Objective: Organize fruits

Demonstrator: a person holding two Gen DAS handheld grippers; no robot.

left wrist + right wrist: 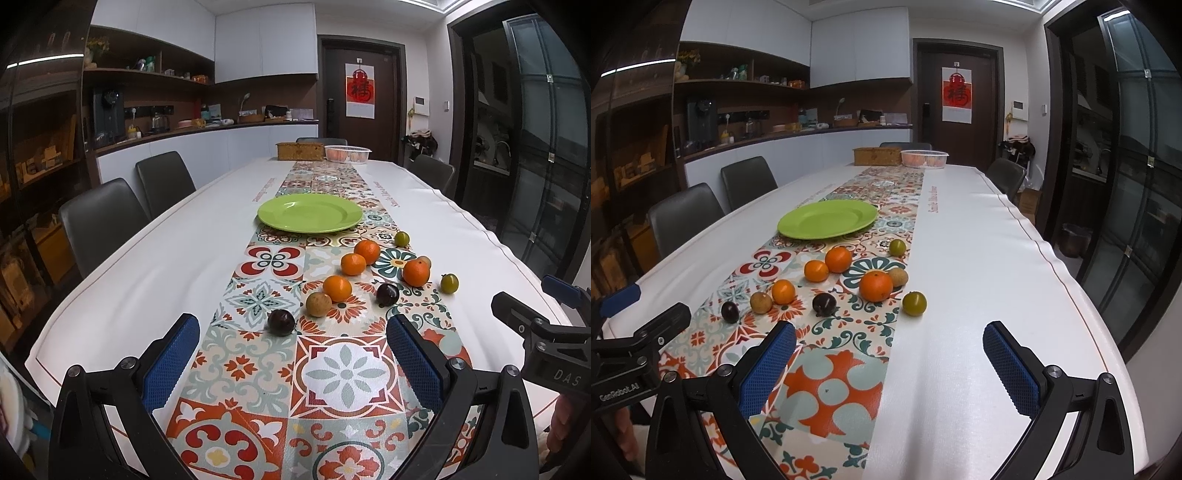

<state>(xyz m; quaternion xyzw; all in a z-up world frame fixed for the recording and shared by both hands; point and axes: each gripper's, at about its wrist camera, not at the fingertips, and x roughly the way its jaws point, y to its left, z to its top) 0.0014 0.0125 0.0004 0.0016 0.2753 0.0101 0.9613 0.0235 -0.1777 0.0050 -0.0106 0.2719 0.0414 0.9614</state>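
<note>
Nothing picked yet, I reckon. My left claw [291, 363] gapes wide, empty; dark plum [281, 322] just ahead. Fruits scattered on runner [258, 369] short of bare green plate [309, 213]. Right claw [889, 363] apart too, empty. Next: close on plum, carry to plate.

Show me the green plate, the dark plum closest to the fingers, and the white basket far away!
green plate [310, 212], left wrist view, bare middle of the dish.
dark plum [281, 322], left wrist view, middle of its skin.
white basket [347, 153], left wrist view, front wall.
</note>
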